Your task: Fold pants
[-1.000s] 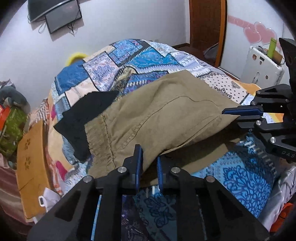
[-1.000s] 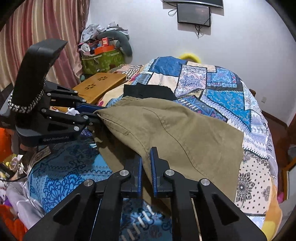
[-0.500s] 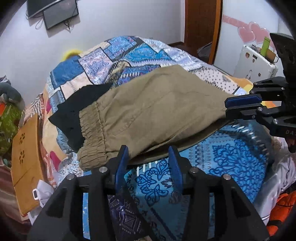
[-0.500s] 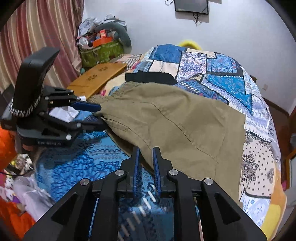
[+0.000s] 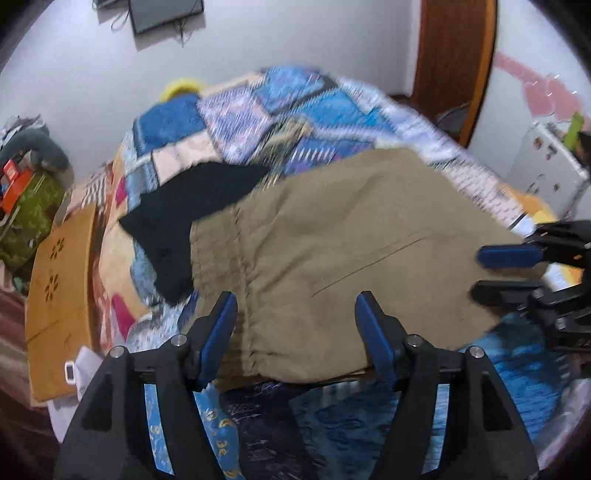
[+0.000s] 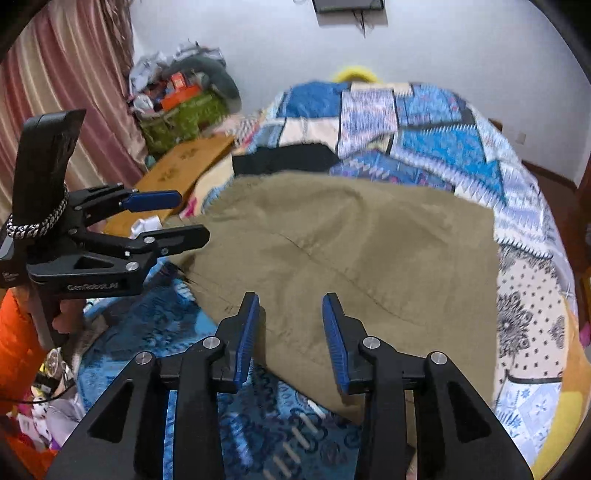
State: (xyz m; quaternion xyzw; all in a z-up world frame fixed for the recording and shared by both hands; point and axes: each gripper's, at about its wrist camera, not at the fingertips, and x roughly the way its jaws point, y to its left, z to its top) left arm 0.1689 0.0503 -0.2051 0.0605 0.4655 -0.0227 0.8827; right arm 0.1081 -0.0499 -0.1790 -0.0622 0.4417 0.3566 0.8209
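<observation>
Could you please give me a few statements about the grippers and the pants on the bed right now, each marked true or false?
1. The left gripper is open. True.
2. The right gripper is clamped on the khaki pants. False: its jaws stand apart and hold nothing.
3. The khaki pants hang in the air. False: they lie on the patchwork bedspread.
4. A black garment lies beside the pants' elastic waistband. True.
5. A wall-mounted screen hangs above the bed. True.
</observation>
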